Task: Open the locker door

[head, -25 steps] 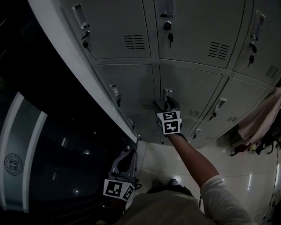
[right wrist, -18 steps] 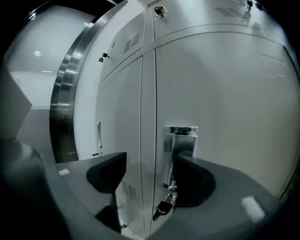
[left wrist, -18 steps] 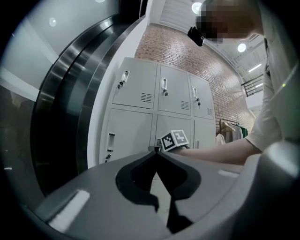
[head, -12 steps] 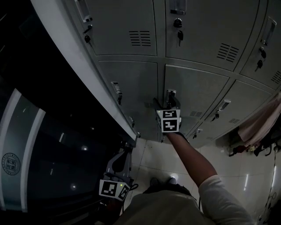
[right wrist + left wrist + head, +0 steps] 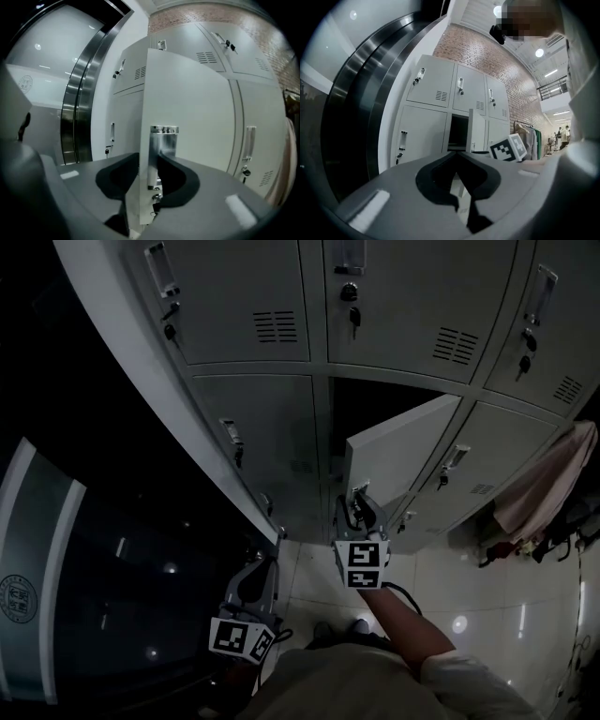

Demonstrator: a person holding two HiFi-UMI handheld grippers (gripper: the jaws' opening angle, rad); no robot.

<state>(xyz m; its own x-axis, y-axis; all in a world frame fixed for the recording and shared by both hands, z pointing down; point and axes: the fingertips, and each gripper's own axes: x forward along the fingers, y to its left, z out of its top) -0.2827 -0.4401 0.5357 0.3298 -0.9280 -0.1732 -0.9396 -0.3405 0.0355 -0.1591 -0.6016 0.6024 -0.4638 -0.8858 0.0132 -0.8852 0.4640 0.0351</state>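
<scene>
R gripper (image 5: 151,176) clamped on handle (image 5: 163,140) of locker door (image 5: 398,451). Thin stiff steel, prob swings light. L gripper (image 5: 464,197) jaws together, 0 held.

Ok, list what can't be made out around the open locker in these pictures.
- Open locker: its inside is only darkness in the head view and the left gripper view, so the contents cannot be told.
- Handle on the locker door: in the right gripper view, its lower end is covered by the right gripper clamped there.
- Clothes: in the head view they are dim and cut off by the right edge.
</scene>
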